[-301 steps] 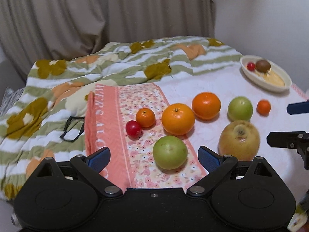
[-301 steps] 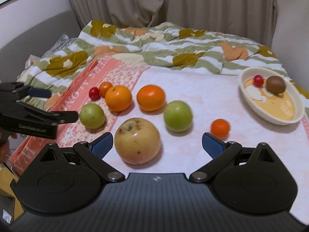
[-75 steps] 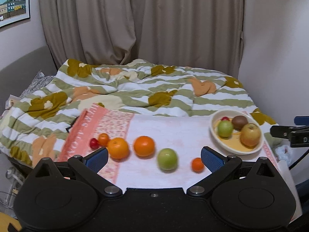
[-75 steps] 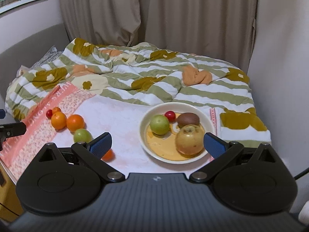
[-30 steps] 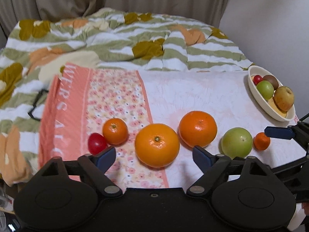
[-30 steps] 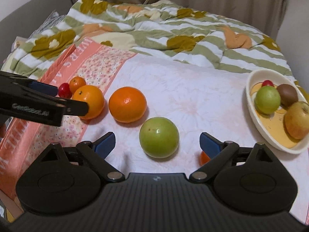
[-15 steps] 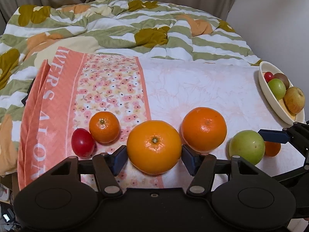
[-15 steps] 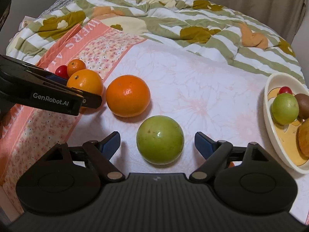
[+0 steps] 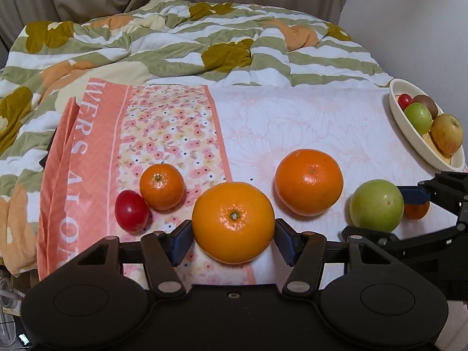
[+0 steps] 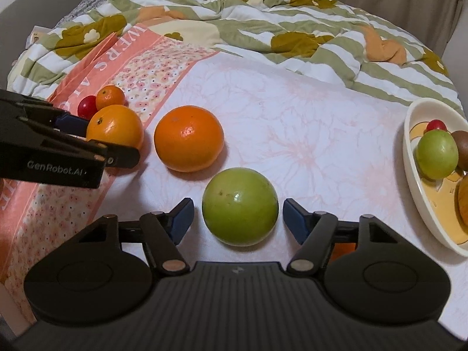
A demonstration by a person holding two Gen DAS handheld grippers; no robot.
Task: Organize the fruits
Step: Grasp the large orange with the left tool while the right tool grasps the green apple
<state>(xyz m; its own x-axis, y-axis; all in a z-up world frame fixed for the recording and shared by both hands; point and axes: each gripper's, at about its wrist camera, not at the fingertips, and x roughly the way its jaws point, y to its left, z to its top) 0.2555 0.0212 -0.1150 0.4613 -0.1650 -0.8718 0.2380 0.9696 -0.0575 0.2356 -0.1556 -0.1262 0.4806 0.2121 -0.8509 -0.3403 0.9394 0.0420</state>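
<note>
Right wrist view: small orange (image 10: 342, 250) mostly behind right gripper (image 10: 238, 218).

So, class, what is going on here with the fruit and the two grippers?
A person is sorting fruit into a bowl with two hand-held grippers. The left gripper is shut on a large orange. The right gripper's jaws have just been closing around a green apple, with slight gaps still showing. The bowl already holds four fruits.
</note>
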